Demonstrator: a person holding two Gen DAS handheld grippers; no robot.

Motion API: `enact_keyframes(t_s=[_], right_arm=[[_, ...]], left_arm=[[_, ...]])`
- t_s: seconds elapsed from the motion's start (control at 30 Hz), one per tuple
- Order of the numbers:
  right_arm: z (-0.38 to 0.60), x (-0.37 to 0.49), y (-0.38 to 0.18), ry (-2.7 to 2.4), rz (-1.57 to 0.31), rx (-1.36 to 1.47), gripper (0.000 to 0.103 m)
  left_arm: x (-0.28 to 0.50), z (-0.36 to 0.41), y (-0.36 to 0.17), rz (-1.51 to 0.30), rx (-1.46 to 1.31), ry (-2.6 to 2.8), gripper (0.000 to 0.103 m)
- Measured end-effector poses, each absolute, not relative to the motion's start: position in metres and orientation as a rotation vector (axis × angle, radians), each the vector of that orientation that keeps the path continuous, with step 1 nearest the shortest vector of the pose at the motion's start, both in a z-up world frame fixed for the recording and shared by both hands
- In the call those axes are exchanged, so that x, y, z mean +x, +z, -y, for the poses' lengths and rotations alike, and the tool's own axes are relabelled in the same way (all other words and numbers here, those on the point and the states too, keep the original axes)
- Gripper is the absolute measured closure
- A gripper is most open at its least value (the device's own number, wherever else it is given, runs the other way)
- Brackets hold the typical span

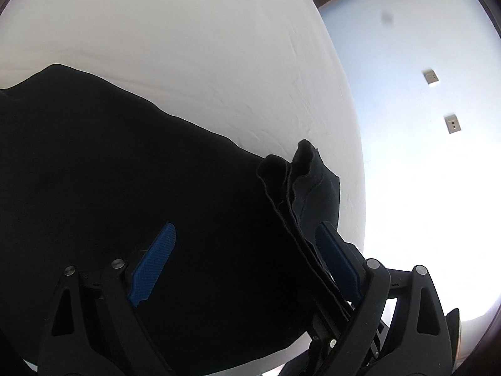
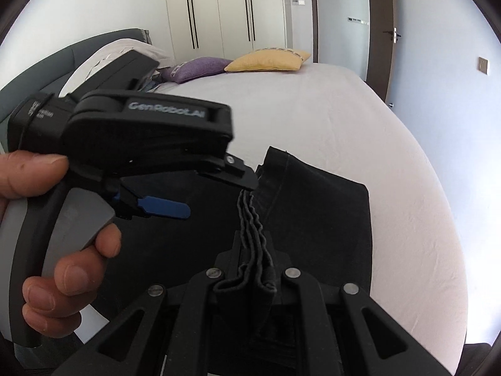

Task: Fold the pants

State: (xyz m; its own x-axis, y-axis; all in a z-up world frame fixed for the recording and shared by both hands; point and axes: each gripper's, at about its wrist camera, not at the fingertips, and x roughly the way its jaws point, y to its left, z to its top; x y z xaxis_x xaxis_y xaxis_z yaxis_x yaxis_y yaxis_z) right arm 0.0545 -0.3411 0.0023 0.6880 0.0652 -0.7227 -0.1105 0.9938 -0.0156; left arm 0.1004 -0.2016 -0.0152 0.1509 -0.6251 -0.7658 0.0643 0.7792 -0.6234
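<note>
While the left gripper (image 1: pixel 247 266) is hanging released over the black pants (image 1: pixel 109 188), fabric is draping its lower-right finger. Lower centre, the right gripper (image 2: pixel 250 269) is clenching their bunched edge above the bed (image 2: pixel 344 119).

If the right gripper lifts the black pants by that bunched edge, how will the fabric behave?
Probably floppy: the black pants ripple in wavy layers inside the right gripper. Likely to drape and sag, since they lie flat on the bed. The stacked layers may slip apart.
</note>
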Motion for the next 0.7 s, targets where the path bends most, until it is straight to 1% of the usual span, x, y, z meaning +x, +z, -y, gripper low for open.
enact_keyframes(t_s=[0.1, 0.17, 0.23, 0.27, 0.3, 0.37, 0.4, 0.5, 0.53, 0.7], right_arm=[[0.334, 0.049, 0.001, 0.103, -0.8, -0.084, 0.092], [0.328, 0.047, 0.0, 0.105, -0.798, -0.096, 0.092], [0.325, 0.045, 0.001, 0.106, -0.791, -0.108, 0.092], [0.324, 0.043, 0.003, 0.106, -0.786, -0.115, 0.092], [0.322, 0.042, 0.004, 0.107, -0.779, -0.121, 0.092], [0.321, 0.052, 0.007, 0.114, -0.78, -0.124, 0.092], [0.319, 0.053, 0.008, 0.12, -0.783, -0.121, 0.092], [0.313, 0.052, 0.008, 0.141, -0.789, -0.121, 0.092], [0.311, 0.052, 0.007, 0.151, -0.79, -0.119, 0.092], [0.284, 0.055, 0.009, 0.219, -0.797, -0.114, 0.092]], left_arm=[[0.105, 0.21, -0.018, -1.357, -0.473, -0.555, 0.012], [0.105, 0.23, -0.011, -1.369, -0.459, -0.563, 0.012], [0.109, 0.239, -0.012, -1.385, -0.454, -0.584, 0.018], [0.111, 0.244, -0.013, -1.394, -0.444, -0.601, 0.034], [0.118, 0.244, -0.01, -1.408, -0.434, -0.609, 0.057], [0.124, 0.251, -0.011, -1.429, -0.412, -0.633, 0.074], [0.126, 0.255, -0.007, -1.42, -0.395, -0.635, 0.078], [0.132, 0.258, -0.007, -1.396, -0.363, -0.643, 0.086], [0.136, 0.267, 0.0, -1.391, -0.35, -0.644, 0.088], [0.148, 0.256, 0.012, -1.364, -0.226, -0.659, 0.09]])
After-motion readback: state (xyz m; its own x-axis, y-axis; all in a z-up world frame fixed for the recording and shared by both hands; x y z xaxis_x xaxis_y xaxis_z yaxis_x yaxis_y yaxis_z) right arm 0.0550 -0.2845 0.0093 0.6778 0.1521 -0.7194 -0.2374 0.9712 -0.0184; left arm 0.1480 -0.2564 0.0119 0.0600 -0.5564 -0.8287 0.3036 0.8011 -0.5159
